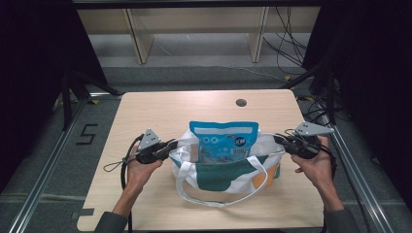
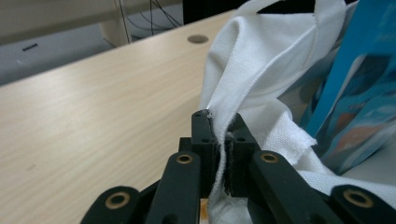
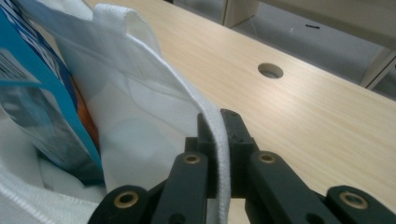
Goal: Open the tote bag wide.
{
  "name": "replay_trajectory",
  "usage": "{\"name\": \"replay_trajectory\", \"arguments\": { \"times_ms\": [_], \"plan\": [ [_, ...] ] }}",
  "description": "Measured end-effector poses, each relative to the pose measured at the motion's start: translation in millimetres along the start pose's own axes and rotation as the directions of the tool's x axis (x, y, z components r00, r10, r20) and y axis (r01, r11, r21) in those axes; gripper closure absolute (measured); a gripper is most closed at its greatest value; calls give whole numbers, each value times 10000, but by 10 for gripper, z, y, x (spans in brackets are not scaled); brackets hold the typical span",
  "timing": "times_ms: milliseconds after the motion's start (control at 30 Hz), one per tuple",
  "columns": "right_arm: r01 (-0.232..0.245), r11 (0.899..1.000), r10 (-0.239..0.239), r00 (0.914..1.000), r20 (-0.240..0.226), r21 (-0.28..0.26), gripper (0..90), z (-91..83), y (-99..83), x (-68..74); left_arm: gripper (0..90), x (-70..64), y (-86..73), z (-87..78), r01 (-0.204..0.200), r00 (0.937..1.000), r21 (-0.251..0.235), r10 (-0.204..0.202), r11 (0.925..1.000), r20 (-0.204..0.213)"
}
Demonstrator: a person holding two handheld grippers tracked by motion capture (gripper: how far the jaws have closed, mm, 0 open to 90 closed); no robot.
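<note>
White tote bag [image 1: 228, 172] – blue pouch [image 1: 223, 141] upright inside – between left gripper [image 1: 171, 145] and right gripper [image 1: 278, 139], each pinching bag's rim.

black "5" marked on the floor [image 1: 87, 134] left of the table, print on the blue pouch [image 1: 223, 141] too blurred to read

Between the two grippers, the blue packet's [image 1: 223, 141] lower part is hidden inside the tote bag [image 1: 228, 174], and its label print is too small to read. In the left gripper view the packet [image 2: 359, 93] beside the left gripper [image 2: 219, 135] is blurred and cut by the right edge. In the right gripper view it [image 3: 32, 93] runs off the left edge, left of the right gripper [image 3: 219, 135].
</note>
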State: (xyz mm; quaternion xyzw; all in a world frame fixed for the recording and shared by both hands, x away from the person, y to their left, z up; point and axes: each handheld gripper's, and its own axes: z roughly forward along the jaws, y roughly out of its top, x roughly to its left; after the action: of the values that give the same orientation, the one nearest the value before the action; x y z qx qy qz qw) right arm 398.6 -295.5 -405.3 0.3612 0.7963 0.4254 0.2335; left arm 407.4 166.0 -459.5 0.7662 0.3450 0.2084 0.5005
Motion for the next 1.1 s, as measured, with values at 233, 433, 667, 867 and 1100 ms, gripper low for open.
{"name": "replay_trajectory", "arguments": {
  "times_ms": [233,433,667,867,1100],
  "plan": [
    [-77,9992,83,9999,-137,384,880,33,-102,11,843,9,-161,102,-100,9997,612,87,9981,221],
    [136,9980,-119,9995,-290,610,880,71,-197,-9,841,-6,-234,134,-28,9996,823,4,9966,288],
    [53,9939,-23,9996,-278,1098,879,136,-304,-15,836,-20,-294,167,89,9995,1051,-121,9944,302],
    [-174,9872,227,9992,-316,1587,879,248,-437,-33,834,-22,-349,205,-25,9992,1235,-25,9923,405],
    [-264,9795,350,9986,-395,1997,880,321,-556,-25,838,-34,-413,257,-56,9990,1502,-11,9886,446]
  ]
}}
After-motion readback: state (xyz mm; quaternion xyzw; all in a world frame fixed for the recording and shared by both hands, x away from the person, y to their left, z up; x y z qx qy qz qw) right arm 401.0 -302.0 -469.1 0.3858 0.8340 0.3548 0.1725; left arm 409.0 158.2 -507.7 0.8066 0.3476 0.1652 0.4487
